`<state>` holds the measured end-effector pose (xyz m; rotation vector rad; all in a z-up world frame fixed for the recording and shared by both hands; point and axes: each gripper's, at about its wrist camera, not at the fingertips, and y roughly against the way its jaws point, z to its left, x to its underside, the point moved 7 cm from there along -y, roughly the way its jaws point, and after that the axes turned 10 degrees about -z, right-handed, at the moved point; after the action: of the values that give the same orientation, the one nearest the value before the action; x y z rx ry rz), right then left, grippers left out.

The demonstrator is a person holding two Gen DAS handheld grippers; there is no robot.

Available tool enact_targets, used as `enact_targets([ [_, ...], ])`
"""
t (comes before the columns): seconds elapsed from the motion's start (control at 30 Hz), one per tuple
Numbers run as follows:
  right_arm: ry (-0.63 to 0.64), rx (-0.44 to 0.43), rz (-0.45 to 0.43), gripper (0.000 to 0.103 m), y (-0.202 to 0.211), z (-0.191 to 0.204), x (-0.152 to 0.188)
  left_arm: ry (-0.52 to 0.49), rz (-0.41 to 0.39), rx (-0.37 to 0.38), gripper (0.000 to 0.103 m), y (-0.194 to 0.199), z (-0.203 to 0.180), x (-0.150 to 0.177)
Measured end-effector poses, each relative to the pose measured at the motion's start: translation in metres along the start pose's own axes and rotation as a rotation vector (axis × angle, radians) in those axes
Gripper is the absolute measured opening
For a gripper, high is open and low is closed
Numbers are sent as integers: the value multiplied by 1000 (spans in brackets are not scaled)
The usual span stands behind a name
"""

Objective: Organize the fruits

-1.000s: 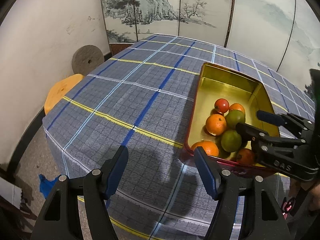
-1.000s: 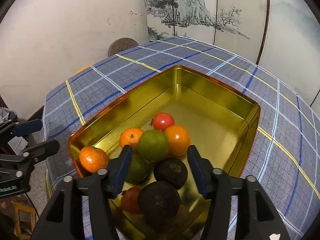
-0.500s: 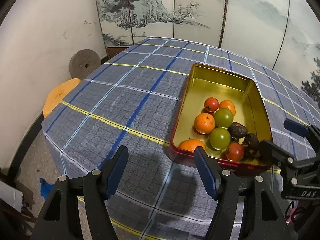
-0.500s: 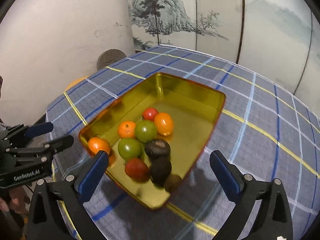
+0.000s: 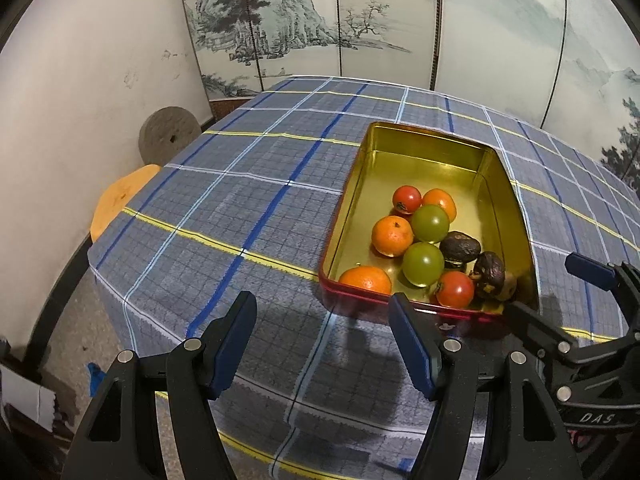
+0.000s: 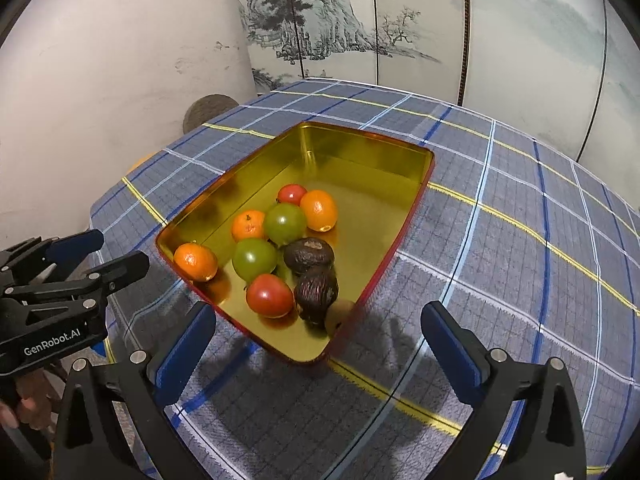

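Left gripper (image 5: 324, 344): jaws wide, holding nothing, above the tablecloth (image 5: 224, 216) short of the tin.
Right gripper (image 6: 318, 346): jaws wide, holding nothing, at the tin's near corner.
Tin (image 6: 372, 152): gold inside, red outside, resting on the tablecloth.
Fruit, clustered at the tin's near end: three oranges (image 6: 196, 262), two red tomatoes (image 6: 269, 295), two green fruits (image 6: 254, 257), two dark wrinkled fruits (image 6: 316, 291).
Painted screen (image 5: 400, 20): behind the table.
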<state>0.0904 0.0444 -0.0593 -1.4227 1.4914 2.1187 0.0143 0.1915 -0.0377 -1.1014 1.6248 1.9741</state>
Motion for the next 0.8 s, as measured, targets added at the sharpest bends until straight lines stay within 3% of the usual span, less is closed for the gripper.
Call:
enact_targets([
  [0.8,11,20,34,102,-4,7,23,-33,15,4,69,-2,-14,9],
])
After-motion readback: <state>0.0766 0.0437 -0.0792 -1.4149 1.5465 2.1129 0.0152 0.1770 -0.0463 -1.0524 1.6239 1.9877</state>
